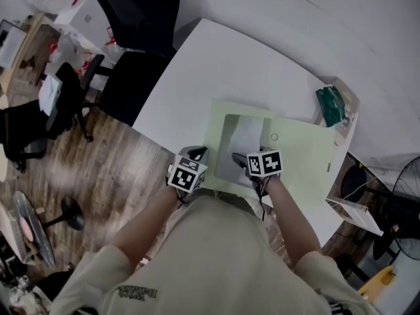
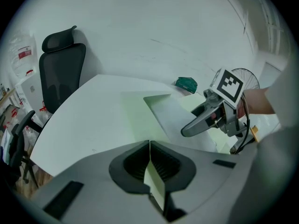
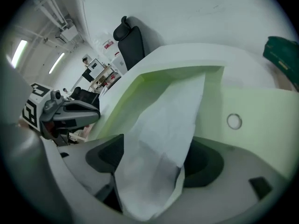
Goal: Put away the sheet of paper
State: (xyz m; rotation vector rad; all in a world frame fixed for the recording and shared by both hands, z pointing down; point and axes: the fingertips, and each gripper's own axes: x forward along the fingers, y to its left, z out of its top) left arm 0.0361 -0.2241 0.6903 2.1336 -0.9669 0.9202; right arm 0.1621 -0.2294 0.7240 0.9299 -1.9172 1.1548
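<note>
A light green folder lies on the white table with its near cover raised. A white sheet of paper sits partly inside the opening. My left gripper is at the folder's near left edge, and in the left gripper view its jaws are shut on the thin green cover. My right gripper is beside it. In the right gripper view its jaws stand wide apart, with the paper draped loosely between them and not pinched. A round snap shows on the folder.
A dark green object lies in a shallow box at the table's far right edge. A black office chair stands at the table's far left. More chairs and clutter fill the wooden floor at left, and a fan stands at right.
</note>
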